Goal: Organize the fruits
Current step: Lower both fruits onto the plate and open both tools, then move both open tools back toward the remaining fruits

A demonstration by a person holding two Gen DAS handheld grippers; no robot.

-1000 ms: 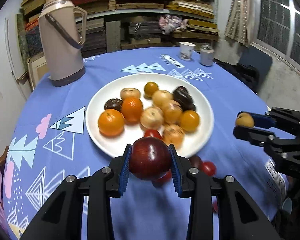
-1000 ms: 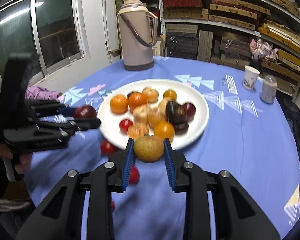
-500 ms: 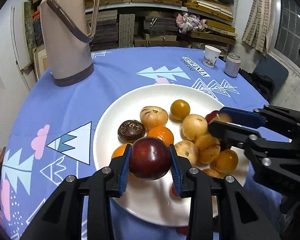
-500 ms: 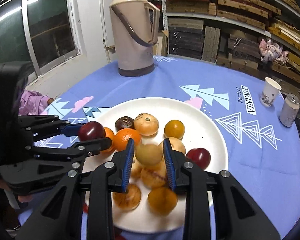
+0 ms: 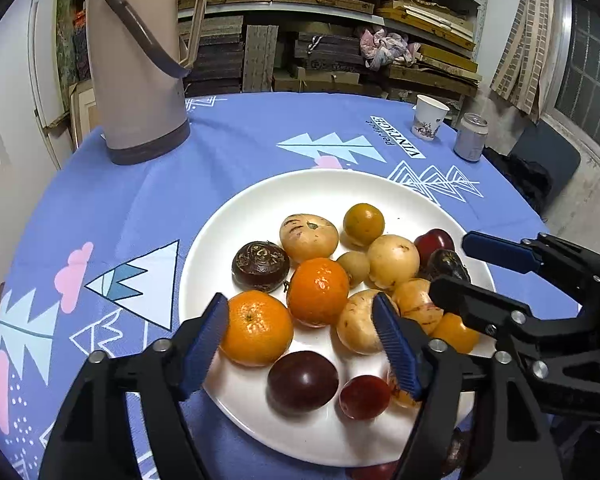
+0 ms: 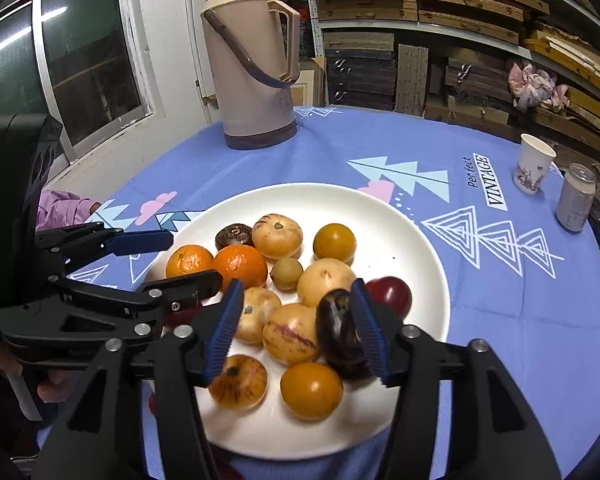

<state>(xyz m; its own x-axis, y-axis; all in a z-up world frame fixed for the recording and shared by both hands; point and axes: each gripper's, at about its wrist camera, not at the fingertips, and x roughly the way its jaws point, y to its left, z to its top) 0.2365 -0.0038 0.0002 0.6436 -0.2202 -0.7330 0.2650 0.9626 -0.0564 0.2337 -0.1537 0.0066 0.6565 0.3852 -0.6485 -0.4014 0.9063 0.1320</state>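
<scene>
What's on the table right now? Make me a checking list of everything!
Surface: round table under a blue patterned tablecloth.
Job's things: white plate holding oranges, yellow, brown and dark red fruit; dark plum lies near its front edge.
Clutter: beige thermos jug, paper cup, drink can.
Grippers: left gripper open, empty; right gripper open, empty, both over the plate.
Cables: nothing seen.
Surroundings: shelves of stacked boards, window.
</scene>
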